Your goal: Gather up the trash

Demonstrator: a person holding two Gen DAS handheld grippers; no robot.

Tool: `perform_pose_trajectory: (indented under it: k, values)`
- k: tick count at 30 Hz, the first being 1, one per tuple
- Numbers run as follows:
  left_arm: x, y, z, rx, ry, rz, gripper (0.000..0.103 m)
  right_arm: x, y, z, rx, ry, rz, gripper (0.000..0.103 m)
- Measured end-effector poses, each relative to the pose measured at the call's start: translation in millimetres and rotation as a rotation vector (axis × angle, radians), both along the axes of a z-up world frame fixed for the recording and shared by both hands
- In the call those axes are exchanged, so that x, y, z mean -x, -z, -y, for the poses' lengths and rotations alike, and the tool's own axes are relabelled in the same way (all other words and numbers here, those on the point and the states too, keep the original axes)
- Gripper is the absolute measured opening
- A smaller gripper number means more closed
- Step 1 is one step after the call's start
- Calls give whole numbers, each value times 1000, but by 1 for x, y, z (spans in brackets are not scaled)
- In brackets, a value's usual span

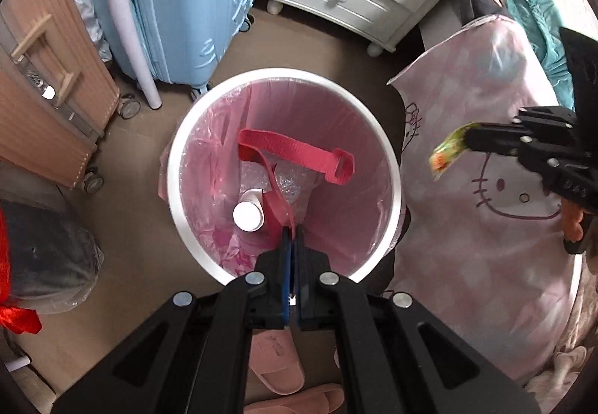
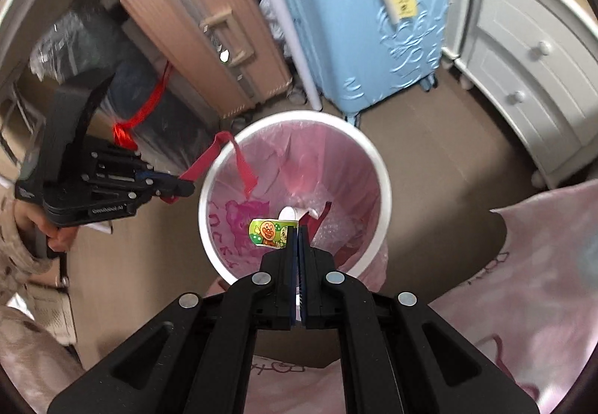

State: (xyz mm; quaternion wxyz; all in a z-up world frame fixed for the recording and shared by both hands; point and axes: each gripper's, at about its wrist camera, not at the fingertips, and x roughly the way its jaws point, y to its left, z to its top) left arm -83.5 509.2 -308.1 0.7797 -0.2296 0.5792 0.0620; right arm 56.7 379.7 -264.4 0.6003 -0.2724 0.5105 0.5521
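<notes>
Above the white bin [image 1: 172, 167], which stands on the floor between the blue suitcase [image 1: 179, 2], the tan suitcase [image 1: 48, 77] and the pink bedding [image 1: 486, 189], two pieces of trash are held ready for dropping. The left tool [image 1: 292, 232] is pinched fully together on one end of a red strap [image 1: 299, 152], whose loop is seen draped over the bin's mouth, with its far end hanging inside the pink liner [image 1: 209, 137]. The right tool [image 2: 299, 230] is likewise closed tight, and a small green cartoon wrapper [image 2: 270, 232] is gripped by its edge; from the left wrist view it [image 1: 446, 152] is seen off to the side of the rim, over the bedding, while the right wrist view suggests it is lined up with the opening, so its exact position over the bin cannot be told. A white bottle [image 1: 247, 214] and some bubble wrap [image 1: 287, 182] are already lying at the bottom. The step in hand is judged to be the deposit of both items. For the next move, the wrapper would need to be brought clearly inside the rim before the right tool is opened, since so light a scrap may drift; the strap could be released by parting the left tool, though its stiff loop may catch on the rim
</notes>
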Motion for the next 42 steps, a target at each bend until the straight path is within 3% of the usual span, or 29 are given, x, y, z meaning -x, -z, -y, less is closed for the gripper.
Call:
perform_pose_trajectory:
  k: [4,5,6,7,8,9,10,11,15,20,26,36,42]
  values:
    - [-3,21,1,-2,17,-46,5,10,41,-21,100,-90,69,4]
    - [-4,26,0,15,16,-63,9,11,50,-25,126,-97,82,12]
    - [-4,30,-1,32,14,-77,26,12,57,-27,148,-97,93,19]
    - [-2,33,-1,30,9,-92,55,13,62,-29,165,-105,114,34]
    - [0,33,-1,9,-3,-96,69,15,65,-31,171,-122,147,48]
    - [4,31,-2,-15,-17,-87,86,19,67,-33,170,-141,176,53]
    - [9,26,-2,-28,-30,-58,91,22,65,-33,165,-169,215,64]
    - [13,24,-2,-25,-33,-40,92,24,63,-32,159,-186,250,73]
    - [27,19,0,-17,-45,-55,93,19,40,-22,111,-129,306,89]
    - [67,-18,9,-13,-132,35,97,-11,-23,14,-46,83,195,92]
    - [102,-74,29,-122,-191,87,98,-47,-91,94,-222,336,119,96]
    - [114,-166,50,-167,-259,202,98,-91,-167,242,-364,653,130,96]
    - [96,-219,80,-199,-231,285,98,-116,-193,331,-362,796,199,96]
